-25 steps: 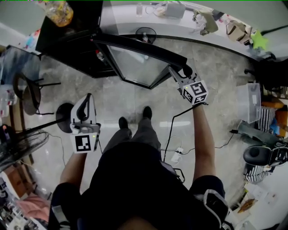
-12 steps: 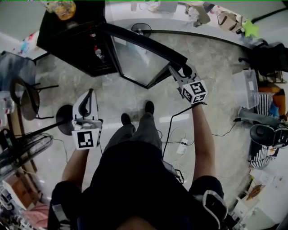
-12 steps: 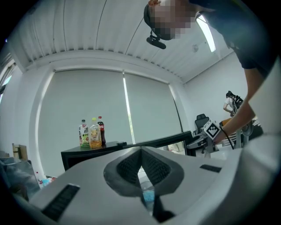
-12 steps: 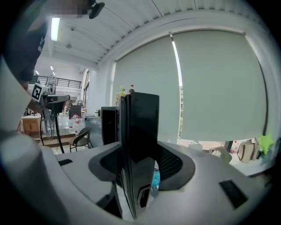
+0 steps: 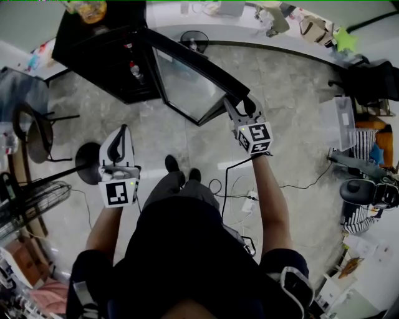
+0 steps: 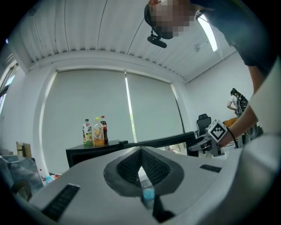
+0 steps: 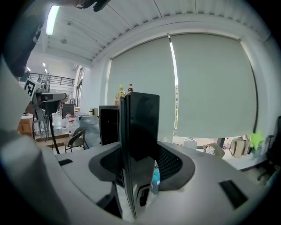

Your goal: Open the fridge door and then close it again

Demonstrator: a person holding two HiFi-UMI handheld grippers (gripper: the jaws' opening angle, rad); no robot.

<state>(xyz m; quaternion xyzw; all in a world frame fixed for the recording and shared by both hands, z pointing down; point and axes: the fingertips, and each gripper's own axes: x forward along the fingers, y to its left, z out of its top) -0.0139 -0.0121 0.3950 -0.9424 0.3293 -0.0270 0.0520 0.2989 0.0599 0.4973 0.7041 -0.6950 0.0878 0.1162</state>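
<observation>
Head view, fridge door: the fridge door [image 5: 187,84], a glass pane in a black frame, stands swung out from the black fridge [image 5: 100,59]. Its free edge points toward the person.
Head view, right tool: the right tool [image 5: 239,107] is clamped on that free edge.
Head view, left tool: the left tool [image 5: 122,129] is held out over the floor, well apart from the door. Its jaws are together with nothing in them.
Head view, change: compared with a second ago, the door's free edge and the right tool sit further left and nearer the person's body. The person's right foot [image 5: 194,175] has stepped back. The left tool has hardly shifted in the picture.
Head view, floor and room: the pale stone floor [image 5: 187,146] has a black cable [image 5: 227,180] and a power strip [image 5: 247,204] lying on it. A chair [image 5: 34,128] stands at the left. A curved white worktop [image 5: 187,28] behind the fridge carries bags [image 5: 312,26]. Bottles [image 5: 90,9] stand on the fridge top.
Left gripper view, tool: the jaws meet at their tips and are empty.
Left gripper view, room: beyond the jaws are the bottles on the fridge and the door's top rail running right to the right tool. Behind them are pale blinds [image 6: 101,105] and a slatted ceiling [image 6: 109,30].
Right gripper view, tool: the door's dark edge stands upright between the jaws, gripped.
Right gripper view, room: the fridge cabinet is behind at the left, with the chair beside it. The blinds run across the back, and the worktop with the bags is at the right.
</observation>
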